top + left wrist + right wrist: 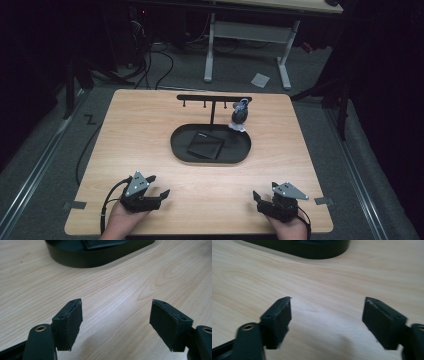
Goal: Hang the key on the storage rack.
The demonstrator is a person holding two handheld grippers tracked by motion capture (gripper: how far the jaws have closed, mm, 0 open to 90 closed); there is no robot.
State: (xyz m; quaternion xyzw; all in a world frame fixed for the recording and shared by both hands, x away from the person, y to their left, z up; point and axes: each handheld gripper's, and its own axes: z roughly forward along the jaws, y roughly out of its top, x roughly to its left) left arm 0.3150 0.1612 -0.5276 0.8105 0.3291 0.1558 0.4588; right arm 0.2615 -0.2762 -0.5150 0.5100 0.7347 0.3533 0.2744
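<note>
**Black oval tray sitting ahead of two spread claws**

The black oval tray [180,150] is lying near the middle of the light wooden table [140,120], well apart from both claws and farther from the person than either of them. A flat black square pad [206,145] is lying inside the tray, tilted a little against the tray's long axis. A thin black T-shaped stand with small hooks [212,98] is rising from the tray's far edge, and a dark rounded object with a blue loop [240,114] is hanging from the stand's right end, just above the tray's far right rim.

The left claw [161,185] is resting at the near left part of the table, held in the person's left hand [122,220]; its jaws are standing wide apart with nothing between them. In the left gripper view the tray's rim [100,258] is showing ahead, beyond bare wood grain.

The right claw [264,192] is sitting at the near right part of the table, also spread and holding nothing. In the right gripper view the tray's wall [312,250] is lying ahead, and bare table is showing between the jaws.

The tray is lying roughly midway between the two claws from left to right.
</note>
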